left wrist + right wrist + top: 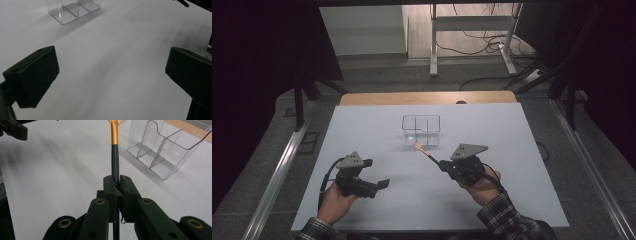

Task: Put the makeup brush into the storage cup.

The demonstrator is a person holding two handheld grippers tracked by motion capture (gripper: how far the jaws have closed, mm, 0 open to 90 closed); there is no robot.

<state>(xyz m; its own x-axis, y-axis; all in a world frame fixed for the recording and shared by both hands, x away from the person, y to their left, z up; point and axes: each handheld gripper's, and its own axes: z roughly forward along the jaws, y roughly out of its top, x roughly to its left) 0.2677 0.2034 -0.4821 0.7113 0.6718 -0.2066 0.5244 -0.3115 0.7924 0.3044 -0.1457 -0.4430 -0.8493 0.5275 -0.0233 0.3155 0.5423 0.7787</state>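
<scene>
Clear divided organiser [421,130] with bare compartments, right tongs [117,185] clamped on brush [114,157], left tongs [110,75] wide open, holding nothing

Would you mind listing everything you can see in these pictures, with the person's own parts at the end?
brush: one, dark handle with a gold band and pale tip, held in the right tongs, tip pointing toward the clear box
clear box: one, see-through plastic with dividers, on the white sheet beyond the brush tip
white sheet: one, white, covering most of the table
table: one, wooden edge showing at the far side
metal stand: one, pale, on the floor behind the table, cables around it
left tongs: one, black, open, holding nothing, above the sheet
right tongs: one, black, shut on the brush handle
sleeves: two, plaid, bottom edge
</scene>
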